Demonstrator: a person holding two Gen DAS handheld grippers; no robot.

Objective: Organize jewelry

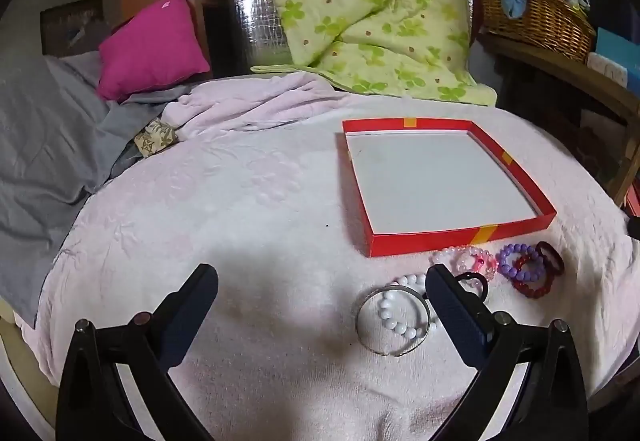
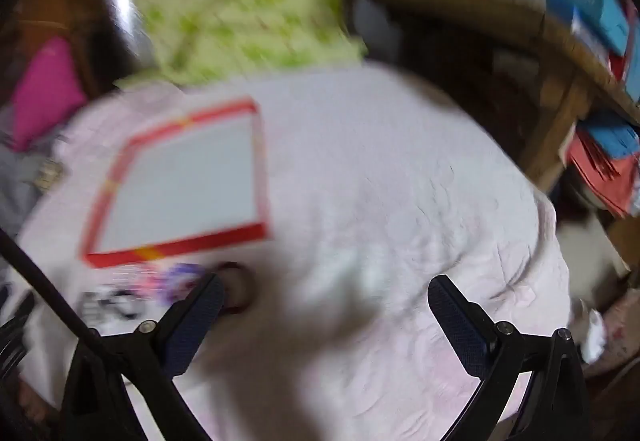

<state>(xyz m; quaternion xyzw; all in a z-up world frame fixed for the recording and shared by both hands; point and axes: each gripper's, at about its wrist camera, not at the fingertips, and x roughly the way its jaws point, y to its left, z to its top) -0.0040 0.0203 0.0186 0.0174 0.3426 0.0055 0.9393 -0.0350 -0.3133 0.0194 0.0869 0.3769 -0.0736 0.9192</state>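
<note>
A shallow red box point(image 1: 424, 241) with a white floor lies empty on the pale pink blanket point(image 1: 240, 201). In front of it sit several bracelets: a silver bangle point(image 1: 362, 325) around white beads point(image 1: 394, 317), a pink bead bracelet point(image 1: 476, 259), a purple one point(image 1: 508, 261) and dark red ones point(image 1: 536, 287). My left gripper point(image 1: 322, 273) hangs open above bare blanket, its right finger beside the bangle. The right wrist view is blurred: my right gripper point(image 2: 324, 289) is open over the blanket, the red box point(image 2: 176, 247) and the bracelets point(image 2: 176, 281) to its left.
A green flowered quilt point(image 1: 360, 9) and a magenta cushion point(image 1: 152, 49) lie behind the blanket, grey cloth point(image 1: 40, 145) at the left. A wicker basket point(image 1: 536, 21) stands on a wooden shelf at the right, with blue and red boxes point(image 2: 592, 5) nearby.
</note>
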